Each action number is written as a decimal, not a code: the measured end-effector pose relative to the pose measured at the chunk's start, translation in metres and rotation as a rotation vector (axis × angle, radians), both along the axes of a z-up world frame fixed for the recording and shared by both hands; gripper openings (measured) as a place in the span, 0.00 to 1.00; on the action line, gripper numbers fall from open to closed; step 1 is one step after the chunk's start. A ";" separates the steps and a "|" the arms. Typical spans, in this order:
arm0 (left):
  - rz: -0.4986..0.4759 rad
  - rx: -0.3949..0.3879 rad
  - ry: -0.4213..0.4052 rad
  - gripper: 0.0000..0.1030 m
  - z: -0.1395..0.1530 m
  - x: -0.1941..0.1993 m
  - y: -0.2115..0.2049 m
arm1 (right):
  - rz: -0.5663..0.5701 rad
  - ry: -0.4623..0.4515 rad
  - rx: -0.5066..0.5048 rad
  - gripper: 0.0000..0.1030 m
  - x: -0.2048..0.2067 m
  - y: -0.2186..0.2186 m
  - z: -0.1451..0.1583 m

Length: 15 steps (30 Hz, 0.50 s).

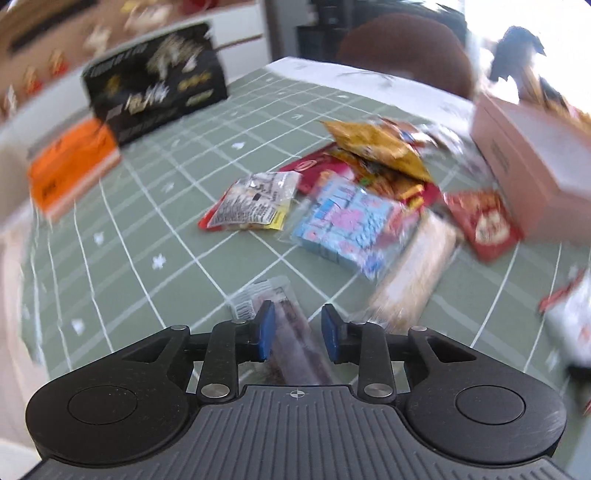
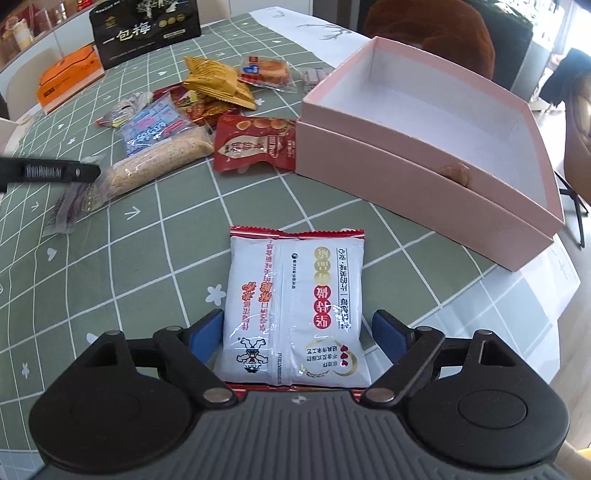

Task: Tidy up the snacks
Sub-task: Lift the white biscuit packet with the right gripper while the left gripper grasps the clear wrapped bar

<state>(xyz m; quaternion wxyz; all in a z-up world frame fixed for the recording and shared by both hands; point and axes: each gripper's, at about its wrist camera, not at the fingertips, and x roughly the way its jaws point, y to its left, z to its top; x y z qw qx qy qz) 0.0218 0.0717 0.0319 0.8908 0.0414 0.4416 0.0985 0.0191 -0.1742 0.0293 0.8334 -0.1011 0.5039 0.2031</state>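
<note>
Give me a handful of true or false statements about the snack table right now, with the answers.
1. The pink box has nothing inside it. True.
2. The white snack packet lies between the jaws of the right gripper, which stand wide of its sides. True.
3. The red packet lies apart from the pink box, near the orange box. False: it lies right against the pink box's front wall.
4. The left gripper is clamped shut on the blue packet. False: its jaws are parted around a slim clear-wrapped snack, with the blue packet further ahead in the pile.
5. The black box stands at the far side of the green checked tablecloth. True.
</note>
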 end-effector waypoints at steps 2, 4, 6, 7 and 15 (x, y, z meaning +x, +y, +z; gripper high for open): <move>0.014 0.056 0.000 0.37 -0.003 -0.007 0.004 | -0.011 0.001 -0.002 0.85 0.001 0.000 -0.001; 0.055 0.062 -0.003 0.38 -0.004 -0.012 0.014 | -0.024 0.004 -0.004 0.86 0.002 0.001 -0.001; 0.073 0.021 -0.012 0.41 -0.003 -0.013 0.023 | -0.033 -0.001 -0.004 0.86 0.003 0.002 -0.001; 0.076 0.006 -0.015 0.43 -0.003 -0.013 0.025 | -0.036 -0.011 -0.004 0.86 0.004 0.003 -0.001; 0.102 -0.078 -0.010 0.52 -0.004 -0.007 0.034 | -0.073 -0.099 -0.017 0.86 0.014 0.014 -0.003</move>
